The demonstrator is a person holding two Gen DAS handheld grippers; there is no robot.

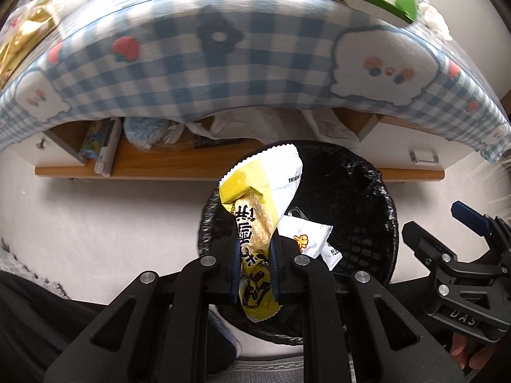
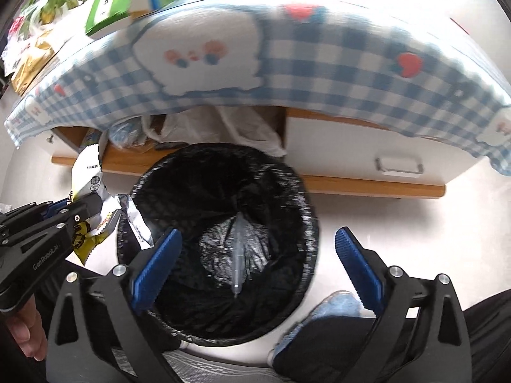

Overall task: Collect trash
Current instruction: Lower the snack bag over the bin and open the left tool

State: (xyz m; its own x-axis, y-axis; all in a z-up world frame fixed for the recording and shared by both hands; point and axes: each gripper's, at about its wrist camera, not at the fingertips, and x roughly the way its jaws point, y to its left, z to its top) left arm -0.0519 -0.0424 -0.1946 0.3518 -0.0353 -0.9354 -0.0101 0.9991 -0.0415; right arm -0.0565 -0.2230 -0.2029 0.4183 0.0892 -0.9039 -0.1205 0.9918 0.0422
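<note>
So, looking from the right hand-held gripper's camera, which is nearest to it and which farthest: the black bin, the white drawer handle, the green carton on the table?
From the right hand-held gripper, whose jaws stand open with nothing between them:
1. Black bin, directly below it on the floor.
2. White drawer handle, beyond the bin, to the right under the tablecloth.
3. Green carton, farthest, up on the table at upper left.

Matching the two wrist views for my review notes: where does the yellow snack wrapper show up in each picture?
Left wrist view: the yellow snack wrapper fills the lower centre, pinched in the left gripper above the black bin.
Right wrist view: it sits at the left edge, sticking out of the left gripper beside the bin's rim.
Shared landmark: the blue checked tablecloth above the bin.
</note>
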